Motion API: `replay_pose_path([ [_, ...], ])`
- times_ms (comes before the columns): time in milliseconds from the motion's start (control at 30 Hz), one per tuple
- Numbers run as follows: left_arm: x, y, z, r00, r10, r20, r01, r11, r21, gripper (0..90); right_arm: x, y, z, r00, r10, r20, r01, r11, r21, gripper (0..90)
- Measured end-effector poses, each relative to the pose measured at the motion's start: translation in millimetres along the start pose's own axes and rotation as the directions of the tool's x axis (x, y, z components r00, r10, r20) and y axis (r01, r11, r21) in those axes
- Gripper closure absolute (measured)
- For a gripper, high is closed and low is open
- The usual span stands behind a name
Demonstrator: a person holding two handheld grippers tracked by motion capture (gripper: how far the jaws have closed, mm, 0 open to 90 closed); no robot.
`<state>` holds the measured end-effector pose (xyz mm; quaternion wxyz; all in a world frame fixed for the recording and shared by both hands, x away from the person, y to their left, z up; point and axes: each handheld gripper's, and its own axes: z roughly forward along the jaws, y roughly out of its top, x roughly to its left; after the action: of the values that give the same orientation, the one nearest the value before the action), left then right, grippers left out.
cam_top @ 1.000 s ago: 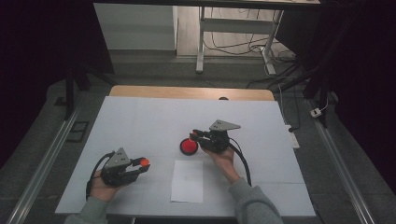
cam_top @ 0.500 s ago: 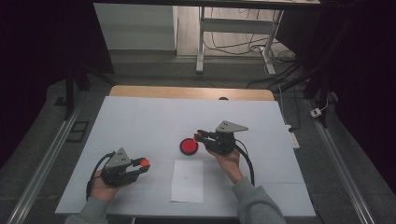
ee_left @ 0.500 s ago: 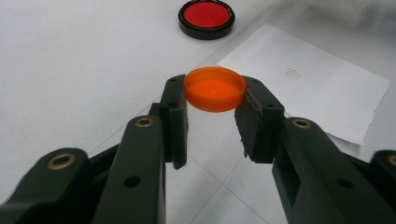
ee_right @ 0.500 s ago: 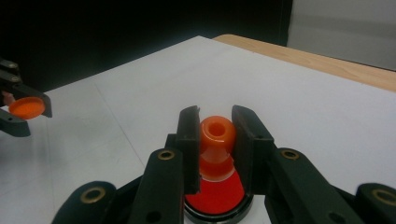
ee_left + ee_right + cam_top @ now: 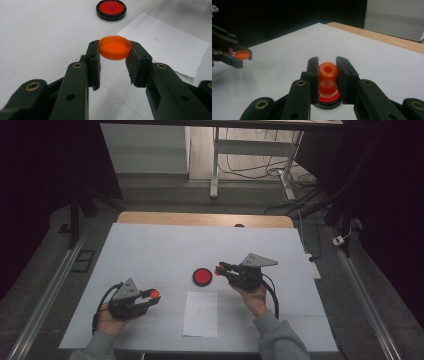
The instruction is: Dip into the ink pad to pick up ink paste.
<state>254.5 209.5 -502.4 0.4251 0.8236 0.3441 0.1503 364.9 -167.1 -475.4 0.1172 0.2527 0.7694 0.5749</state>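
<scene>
Now, with your right gripper [image 5: 327,72] pinching the orange stamp [image 5: 328,75] upright at lower centre over the red ink pad [image 5: 202,276], press straight down, while your left gripper [image 5: 115,53] clamps the orange cap [image 5: 115,47] clear at mid-frame.

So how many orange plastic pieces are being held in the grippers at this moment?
2. A round orange plastic cap sits between the left gripper's jaws near the white paper sheet; an orange plastic knob-shaped piece is clamped in the right gripper, beside the red round ink pad.
</scene>
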Motion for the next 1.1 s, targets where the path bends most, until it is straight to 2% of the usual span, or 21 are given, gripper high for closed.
replay_pose_path([
  [533, 0.8, -0.4, 0.2, 1.0000, -0.002, 0.001, 0.002, 1.0000, 0.002, 65.3, 5.3, -2.6, -30.4, 0.9999, 0.002, 0.012, -0.001, 1.000, -0.023, 72.6],
  [1100, 0.7, -0.5, -0.1, 1.0000, -0.001, 0.000, 0.001, 1.0000, 0.001, 65.2, 12.1, -3.3, -33.3, 0.9999, -0.012, -0.004, 0.012, 1.000, -0.019, 72.6],
])
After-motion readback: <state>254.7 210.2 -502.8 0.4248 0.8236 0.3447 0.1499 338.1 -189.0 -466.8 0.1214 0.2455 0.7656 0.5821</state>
